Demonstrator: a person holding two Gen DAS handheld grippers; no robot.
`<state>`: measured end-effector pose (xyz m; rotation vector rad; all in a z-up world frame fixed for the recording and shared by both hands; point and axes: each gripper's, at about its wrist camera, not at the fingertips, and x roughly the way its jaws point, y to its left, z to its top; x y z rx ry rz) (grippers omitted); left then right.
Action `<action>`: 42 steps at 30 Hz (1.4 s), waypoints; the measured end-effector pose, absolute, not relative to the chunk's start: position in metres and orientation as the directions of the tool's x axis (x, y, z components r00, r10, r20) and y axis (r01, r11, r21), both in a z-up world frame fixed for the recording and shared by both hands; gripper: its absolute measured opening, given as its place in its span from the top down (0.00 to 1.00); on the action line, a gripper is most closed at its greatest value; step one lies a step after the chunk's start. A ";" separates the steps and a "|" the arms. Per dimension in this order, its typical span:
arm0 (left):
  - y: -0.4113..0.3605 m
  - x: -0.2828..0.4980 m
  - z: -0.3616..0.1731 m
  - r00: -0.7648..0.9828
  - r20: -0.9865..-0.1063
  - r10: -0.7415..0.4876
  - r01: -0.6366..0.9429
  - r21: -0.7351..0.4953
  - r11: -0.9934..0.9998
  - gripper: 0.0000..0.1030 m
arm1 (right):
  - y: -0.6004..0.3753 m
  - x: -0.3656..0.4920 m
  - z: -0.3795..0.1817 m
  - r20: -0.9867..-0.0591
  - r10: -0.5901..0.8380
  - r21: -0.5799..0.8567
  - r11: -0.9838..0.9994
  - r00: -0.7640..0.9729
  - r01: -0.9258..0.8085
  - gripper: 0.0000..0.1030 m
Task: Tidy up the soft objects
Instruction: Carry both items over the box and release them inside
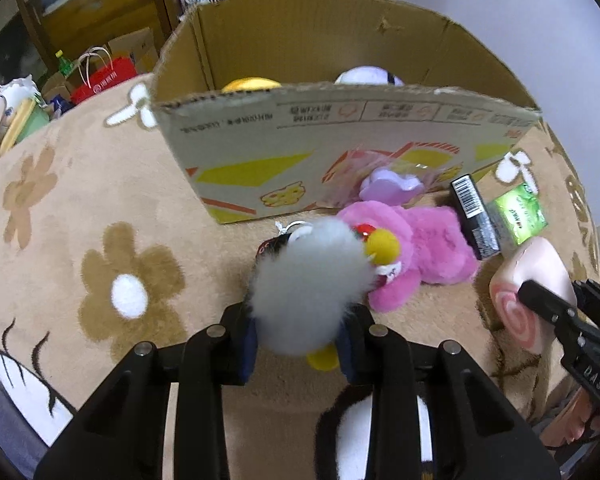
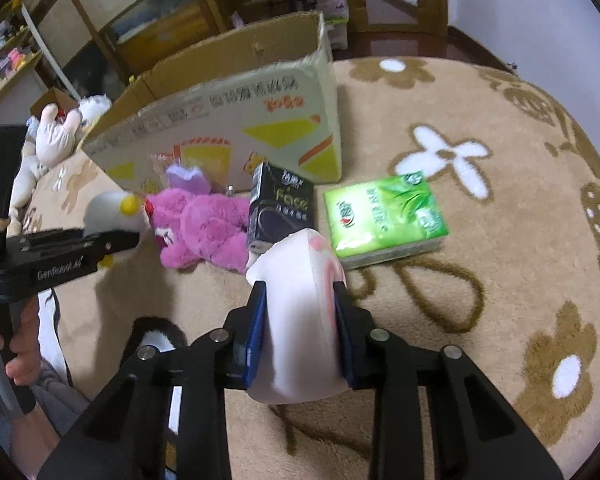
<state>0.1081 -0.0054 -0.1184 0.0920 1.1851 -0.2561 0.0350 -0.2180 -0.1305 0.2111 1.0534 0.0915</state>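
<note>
While both tools hang above the flower-patterned carpet (image 2: 480, 272), the left gripper (image 1: 300, 344) points toward the open cardboard box (image 1: 340, 136) with its 2 blue-padded jaws clamped on a fluffy white plush toy (image 1: 312, 280) that has a round yellow beak and a yellow foot poking out below. The right gripper (image 2: 300, 340) is held level just beside it, jaws pressed into a smooth white and pink cushion-like plush (image 2: 300, 320) with a pink spiral printed on 1 face; from the left wrist view that plush bulges out past the black finger. In the right wrist view a bare hand (image 2: 20, 360) wraps the left tool's handle. On the carpet in front of the box lies a shaggy magenta plush bear (image 2: 204, 232), face down or on its side, with a small glossy lilac toy (image 1: 392, 188) just behind it against the box wall. Near the bear stand a black tissue pack (image 2: 282, 208), upright, and a flat green tissue pack (image 2: 384, 216). Inside the box, a yellow plush (image 1: 250, 84) and a pale rounded plush (image 1: 368, 76) show above the rim.
</note>
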 end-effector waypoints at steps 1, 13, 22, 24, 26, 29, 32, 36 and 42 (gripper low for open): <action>-0.006 0.104 -0.115 0.360 -0.920 -0.153 0.246 -0.065 0.967 0.71 | -0.219 0.033 -0.128 -0.846 0.176 0.221 0.975 0.504 0.031 0.68; 0.014 0.070 -0.066 0.512 -0.849 -0.132 0.205 -0.028 0.978 0.70 | -0.237 0.017 -0.087 -0.747 0.170 0.249 0.968 0.643 0.033 0.68; 0.004 0.058 -0.040 0.611 -0.783 -0.119 0.224 0.027 0.974 0.70 | -0.234 0.011 -0.049 -0.636 0.159 0.233 0.972 0.755 -0.008 0.68; 0.004 0.055 -0.031 0.640 -0.758 -0.126 0.225 0.028 0.974 0.70 | -0.233 0.009 -0.041 -0.599 0.172 0.237 0.971 0.782 -0.032 0.68; 0.004 0.054 -0.021 0.664 -0.735 -0.140 0.234 0.027 0.972 0.70 | -0.231 0.006 -0.033 -0.573 0.181 0.238 0.970 0.799 -0.050 0.68; 0.000 0.052 -0.008 0.701 -0.701 -0.129 0.242 0.063 0.968 0.70 | -0.228 0.004 -0.019 -0.527 0.187 0.226 0.971 0.829 -0.075 0.68; -0.001 0.053 0.009 0.739 -0.659 -0.137 0.236 0.063 0.970 0.70 | -0.225 0.010 -0.005 -0.500 0.182 0.204 0.975 0.847 -0.090 0.67; -0.001 0.053 0.033 0.822 -0.559 -0.112 0.187 0.078 0.979 0.70 | -0.224 0.021 0.011 -0.467 0.181 0.181 0.978 0.866 -0.106 0.67; -0.004 0.067 0.056 0.860 -0.497 -0.111 0.174 0.083 0.981 0.70 | -0.222 0.040 0.033 -0.423 0.184 0.147 0.980 0.887 -0.134 0.67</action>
